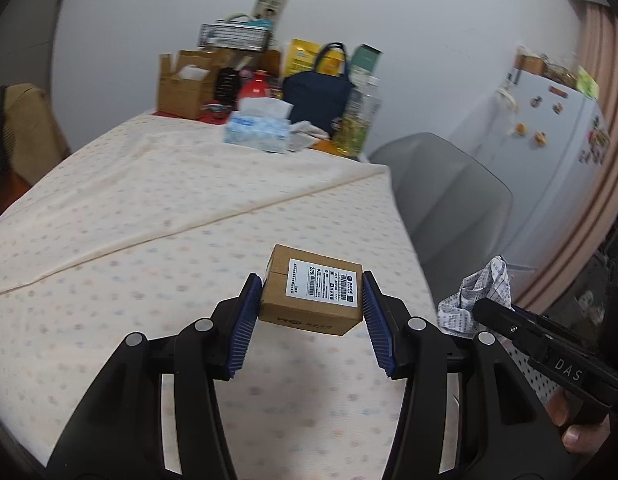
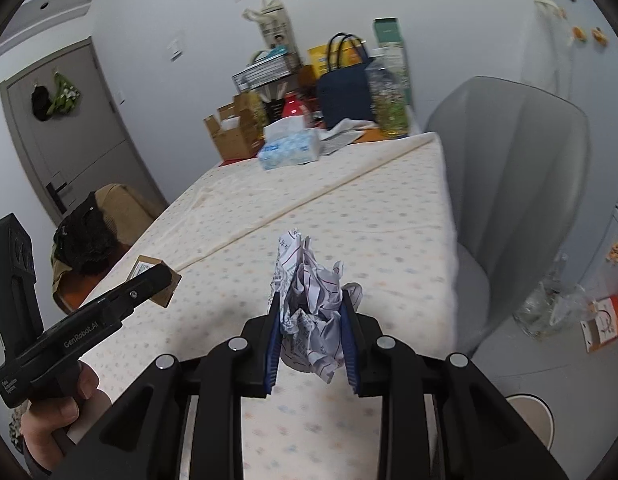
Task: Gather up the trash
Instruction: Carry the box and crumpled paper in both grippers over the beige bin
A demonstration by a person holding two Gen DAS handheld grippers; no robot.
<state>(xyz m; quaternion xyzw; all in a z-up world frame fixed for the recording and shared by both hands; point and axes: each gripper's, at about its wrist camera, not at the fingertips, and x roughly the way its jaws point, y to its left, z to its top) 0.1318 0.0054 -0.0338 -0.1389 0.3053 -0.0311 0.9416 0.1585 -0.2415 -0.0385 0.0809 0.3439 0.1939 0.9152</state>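
My left gripper is shut on a small brown cardboard box with a white shipping label, held just above the dotted cream tablecloth. My right gripper is shut on a crumpled ball of printed paper, held above the same cloth. In the left wrist view the paper ball shows at the right. In the right wrist view the box shows at the left, partly hidden by the left gripper's finger.
At the table's far end stand a tissue box, an open carton, a navy bag, a red pot and a bottle. A grey chair stands right of the table, a white fridge beyond.
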